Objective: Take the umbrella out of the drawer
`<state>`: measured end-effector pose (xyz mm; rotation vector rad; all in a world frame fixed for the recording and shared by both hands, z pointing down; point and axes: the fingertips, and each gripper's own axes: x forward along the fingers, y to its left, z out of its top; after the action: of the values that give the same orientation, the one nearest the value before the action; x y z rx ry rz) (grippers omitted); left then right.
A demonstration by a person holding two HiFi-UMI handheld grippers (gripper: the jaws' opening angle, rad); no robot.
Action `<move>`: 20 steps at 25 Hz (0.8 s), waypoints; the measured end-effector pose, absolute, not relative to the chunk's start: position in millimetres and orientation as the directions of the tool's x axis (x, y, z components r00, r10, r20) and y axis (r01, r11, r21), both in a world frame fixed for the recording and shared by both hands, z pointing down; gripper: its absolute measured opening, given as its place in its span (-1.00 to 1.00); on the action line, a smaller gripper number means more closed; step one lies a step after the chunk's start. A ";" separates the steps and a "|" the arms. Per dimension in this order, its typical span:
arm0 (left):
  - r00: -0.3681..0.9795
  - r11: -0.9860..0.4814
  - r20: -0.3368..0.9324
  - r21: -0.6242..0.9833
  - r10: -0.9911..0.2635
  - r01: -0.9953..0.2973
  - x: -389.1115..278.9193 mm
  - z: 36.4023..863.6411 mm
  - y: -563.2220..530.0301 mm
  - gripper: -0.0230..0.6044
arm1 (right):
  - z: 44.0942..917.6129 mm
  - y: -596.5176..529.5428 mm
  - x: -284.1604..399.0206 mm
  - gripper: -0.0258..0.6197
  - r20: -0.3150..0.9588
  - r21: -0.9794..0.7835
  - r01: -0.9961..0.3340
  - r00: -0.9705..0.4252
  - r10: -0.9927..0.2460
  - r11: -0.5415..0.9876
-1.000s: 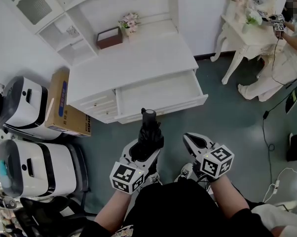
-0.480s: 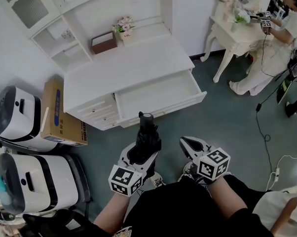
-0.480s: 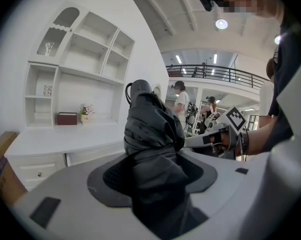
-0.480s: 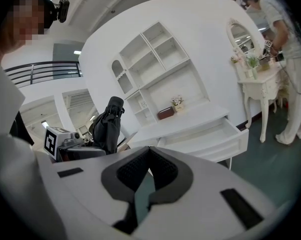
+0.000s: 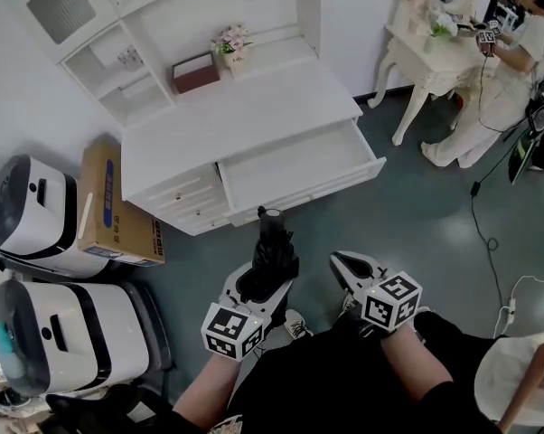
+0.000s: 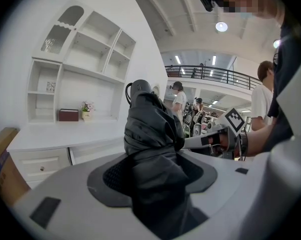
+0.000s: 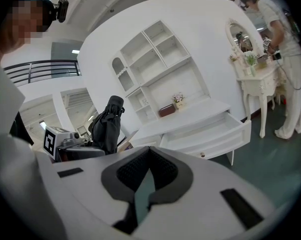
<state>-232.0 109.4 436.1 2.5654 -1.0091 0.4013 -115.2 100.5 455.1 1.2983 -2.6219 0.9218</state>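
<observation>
A folded black umbrella (image 5: 271, 250) stands up out of my left gripper (image 5: 258, 283), which is shut on its lower part; in the left gripper view the umbrella (image 6: 151, 149) fills the space between the jaws. It hangs over the floor, in front of the white desk's open drawer (image 5: 299, 165), whose inside looks bare. My right gripper (image 5: 348, 268) sits beside the left one, its jaws nearly together and nothing between them. The right gripper view shows the umbrella (image 7: 108, 124) at left and the open drawer (image 7: 210, 133) ahead.
A white desk with a shelf hutch (image 5: 231, 107) carries a brown box (image 5: 198, 71) and a small flower pot (image 5: 230, 43). A cardboard box (image 5: 115, 201) and two white machines (image 5: 55, 324) stand at left. A person (image 5: 511, 70) works at a small white table (image 5: 424, 48) at right. Cables (image 5: 493, 242) lie on the floor.
The view has shifted slightly; the desk and drawer sit a little further right in the picture. Both grippers and the held umbrella keep nearly the same pose.
</observation>
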 end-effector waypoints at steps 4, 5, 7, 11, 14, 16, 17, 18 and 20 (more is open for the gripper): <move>0.705 -0.681 0.383 0.224 -0.596 -0.697 -244.5 438.5 115.6 -0.09 | 457.5 107.6 -129.0 -0.92 0.316 -0.481 -0.742 -0.643 -0.698 0.466; 0.705 -0.679 0.382 0.226 -0.597 -0.698 -247.5 438.8 116.8 -0.09 | 457.9 109.3 -132.2 -0.92 0.317 -0.481 -0.742 -0.644 -0.696 0.467; 0.704 -0.676 0.380 0.230 -0.600 -0.700 -251.8 438.4 118.1 -0.09 | 457.7 112.1 -137.4 -0.92 0.318 -0.480 -0.740 -0.648 -0.692 0.472; 0.705 -0.672 0.372 0.239 -0.604 -0.701 -252.8 436.7 117.4 -0.09 | 456.3 113.5 -140.5 -0.92 0.322 -0.473 -0.738 -0.653 -0.686 0.481; 0.710 -0.674 0.368 0.245 -0.600 -0.697 -252.3 437.2 117.4 -0.09 | 456.8 113.9 -141.3 -0.92 0.327 -0.468 -0.742 -0.651 -0.685 0.481; 0.714 -0.678 0.365 0.245 -0.598 -0.693 -251.8 437.4 117.4 -0.09 | 456.8 114.1 -140.8 -0.92 0.329 -0.465 -0.745 -0.647 -0.688 0.478; 0.716 -0.681 0.364 0.244 -0.596 -0.691 -251.2 437.8 117.8 -0.09 | 457.0 114.5 -140.1 -0.92 0.330 -0.464 -0.747 -0.645 -0.689 0.477; 0.717 -0.683 0.364 0.242 -0.595 -0.689 -250.4 438.4 118.4 -0.09 | 457.3 115.3 -139.2 -0.92 0.330 -0.463 -0.748 -0.643 -0.691 0.476; 0.719 -0.687 0.364 0.239 -0.592 -0.686 -248.7 439.4 119.9 -0.09 | 458.0 117.1 -137.2 -0.92 0.329 -0.461 -0.751 -0.640 -0.694 0.473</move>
<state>-248.7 119.9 439.4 2.5666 -0.9924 0.3662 -137.2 117.1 458.0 1.2855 -2.6126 0.8921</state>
